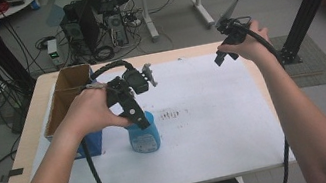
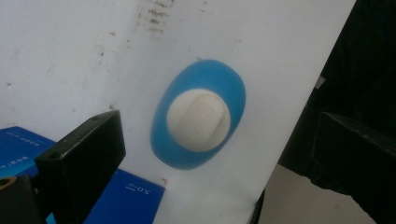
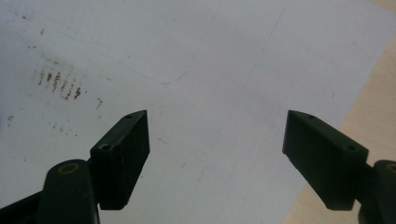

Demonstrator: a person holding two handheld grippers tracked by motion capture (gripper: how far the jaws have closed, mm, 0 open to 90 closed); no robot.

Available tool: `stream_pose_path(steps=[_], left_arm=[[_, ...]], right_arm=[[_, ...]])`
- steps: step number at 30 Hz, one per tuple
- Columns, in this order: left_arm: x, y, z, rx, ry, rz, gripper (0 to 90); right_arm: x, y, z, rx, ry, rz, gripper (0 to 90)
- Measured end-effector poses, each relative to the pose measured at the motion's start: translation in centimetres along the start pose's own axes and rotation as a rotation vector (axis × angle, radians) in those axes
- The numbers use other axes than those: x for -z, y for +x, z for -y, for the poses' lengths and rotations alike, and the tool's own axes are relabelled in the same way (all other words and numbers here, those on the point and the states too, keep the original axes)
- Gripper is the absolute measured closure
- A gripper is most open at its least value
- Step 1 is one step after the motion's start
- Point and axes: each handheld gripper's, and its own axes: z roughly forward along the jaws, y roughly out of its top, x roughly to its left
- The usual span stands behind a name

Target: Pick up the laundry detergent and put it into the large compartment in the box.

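A blue bottle (image 1: 146,137) with a white cap (image 2: 198,120) stands upright on the white sheet, left of centre. My left gripper (image 1: 141,121) hangs directly over it, pointing down. In the left gripper view its jaws stand wide apart on either side of the cap, and I cannot tell if they touch the bottle. The left gripper (image 2: 217,135) is open. My right gripper (image 1: 221,56) is held up over the far right part of the sheet, away from the bottle. It is open too (image 3: 217,128), with bare sheet between its jaws.
An open cardboard box (image 1: 66,95) stands at the table's left edge, with a blue box (image 1: 94,142) beside the bottle. Dark smudges (image 1: 173,114) mark the white sheet (image 1: 218,127). Bare wooden table edge (image 3: 373,112) lies right of the sheet. Computers and cables sit beyond the table.
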Motion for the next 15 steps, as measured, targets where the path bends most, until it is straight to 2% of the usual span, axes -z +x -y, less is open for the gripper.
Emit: stream_pose_path(steps=[11, 15], left_arm=[[-1.5, -0.3, 0.2, -0.034, 0.000, -0.013, 3.2], [-2.1, -0.3, 0.2, -0.037, 0.019, -0.023, 2.9]], right_arm=[[0.1, -0.1, 0.2, -0.003, -0.007, -0.001, 23.4], [0.1, -0.2, 0.3, 0.005, -0.006, 0.000, 23.3]])
